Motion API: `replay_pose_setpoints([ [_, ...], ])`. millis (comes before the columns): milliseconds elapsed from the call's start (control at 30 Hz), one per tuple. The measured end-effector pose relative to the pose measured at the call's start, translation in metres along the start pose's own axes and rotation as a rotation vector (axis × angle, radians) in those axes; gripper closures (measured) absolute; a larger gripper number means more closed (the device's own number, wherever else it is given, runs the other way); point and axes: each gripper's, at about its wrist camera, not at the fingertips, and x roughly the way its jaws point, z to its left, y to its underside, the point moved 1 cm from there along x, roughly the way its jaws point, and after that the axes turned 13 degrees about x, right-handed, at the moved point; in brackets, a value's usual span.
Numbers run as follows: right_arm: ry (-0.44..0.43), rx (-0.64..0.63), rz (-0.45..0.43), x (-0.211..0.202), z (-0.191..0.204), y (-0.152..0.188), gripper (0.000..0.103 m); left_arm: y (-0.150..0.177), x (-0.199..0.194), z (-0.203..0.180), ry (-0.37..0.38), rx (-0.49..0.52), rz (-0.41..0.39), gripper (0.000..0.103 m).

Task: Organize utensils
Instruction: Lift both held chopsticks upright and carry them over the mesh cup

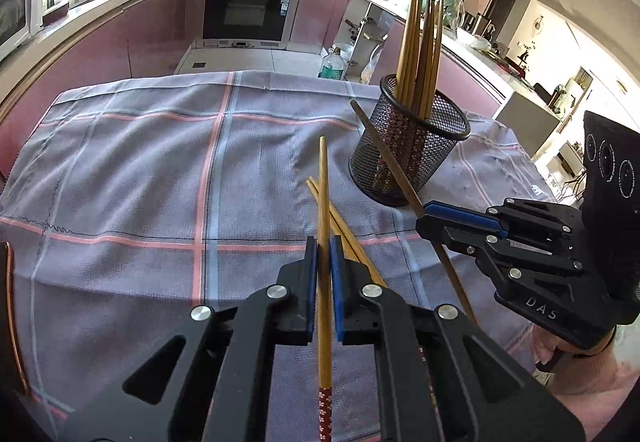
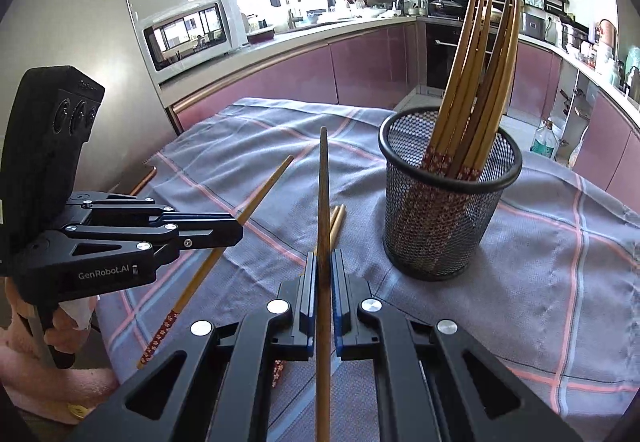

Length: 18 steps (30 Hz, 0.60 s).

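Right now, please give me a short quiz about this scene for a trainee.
1. True or false: each tool grips one chopstick.
2. Where do the stored chopsticks stand? A) mesh cup B) drawer C) plate
3. How many loose chopsticks lie on the cloth?

Key:
1. True: left tool and right tool each hold a chopstick.
2. A, the mesh cup.
3. Two, the loose chopsticks on the cloth.

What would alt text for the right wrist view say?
The right gripper is shut on a dark chopstick pointing away over a plaid tablecloth. A mesh cup of chopsticks stands right; the left gripper holds another chopstick.
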Motion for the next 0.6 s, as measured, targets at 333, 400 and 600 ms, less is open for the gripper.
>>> replay_pose_setpoints([
  [333,-0.053,0.035,-0.08,-0.032,-0.005,-0.013,0.097,-0.016,-0.036,-0.005,0.061,0.01,-0.097,0.096],
  [400,-0.055,0.038,-0.104,-0.039,-0.006,-0.017,0.097,-0.021,-0.046,-0.006,0.069,0.018,-0.123,0.096],
  [600,-0.064,0.048,-0.17,-0.06,-0.013,-0.029,0.097,-0.037,-0.07,-0.011,0.09,0.038,-0.197,0.096],
])
